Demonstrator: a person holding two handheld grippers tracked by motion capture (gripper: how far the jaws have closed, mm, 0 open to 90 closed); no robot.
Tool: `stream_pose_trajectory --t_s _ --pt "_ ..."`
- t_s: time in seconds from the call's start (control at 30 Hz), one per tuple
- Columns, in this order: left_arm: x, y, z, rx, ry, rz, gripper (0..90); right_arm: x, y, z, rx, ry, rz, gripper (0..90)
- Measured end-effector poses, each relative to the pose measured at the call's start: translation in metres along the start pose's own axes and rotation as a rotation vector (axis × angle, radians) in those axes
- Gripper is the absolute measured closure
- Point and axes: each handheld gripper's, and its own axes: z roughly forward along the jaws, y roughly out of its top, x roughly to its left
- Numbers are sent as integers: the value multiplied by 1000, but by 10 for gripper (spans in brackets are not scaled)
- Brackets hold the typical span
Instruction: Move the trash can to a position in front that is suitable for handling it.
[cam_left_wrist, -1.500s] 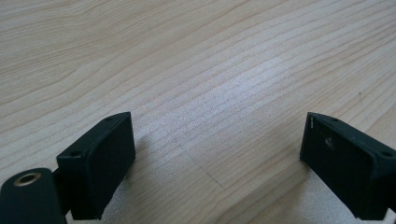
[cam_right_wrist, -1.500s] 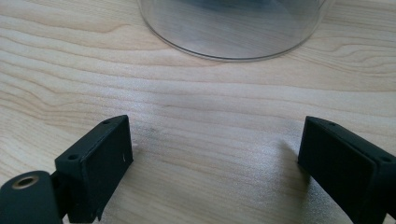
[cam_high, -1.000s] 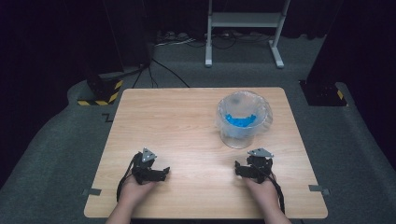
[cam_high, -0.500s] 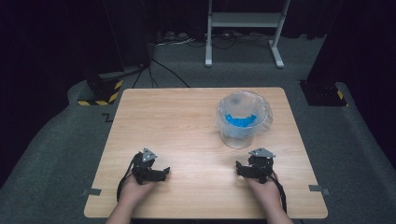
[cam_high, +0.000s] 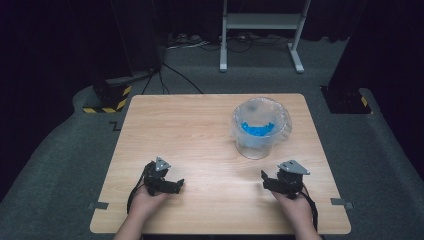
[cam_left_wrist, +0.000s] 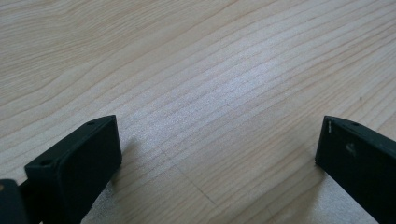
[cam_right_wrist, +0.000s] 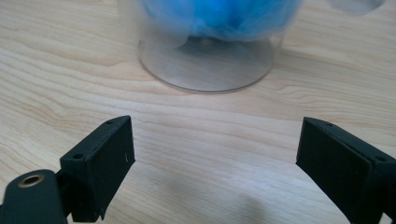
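With both claws wide open and empty at the lower frame, the left claw (cam_high: 176, 184) having just opened further over bare tabletop (cam_high: 200, 130), the right claw (cam_high: 266, 179) risks tipping the clear bowl (cam_high: 261, 131) of blue stuff at centre right if driven forward fast.

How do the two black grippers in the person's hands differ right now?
The right gripper sits close to the clear container with blue stuff inside and faces its base; the left gripper sits far from it and faces bare table. In the high view the right gripper's jaw tips point left and up, the left gripper's point right. Both are black, hand-held, topped by a grey plate, with jaws wide open and holding nothing.
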Motion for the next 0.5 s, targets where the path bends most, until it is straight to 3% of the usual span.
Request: stream_pose_trajectory --t_s 0.4,0.47,0.5 --pt "0 1 1 0 -2 4 5 -17 17 -25 -53 -2 32 128" --pt "0 1 1 0 -2 3 5 -19 19 -30 -69 13 50 130" --pt "0 1 1 -2 0 3 4 -21 22 -35 -91 48 70 130"
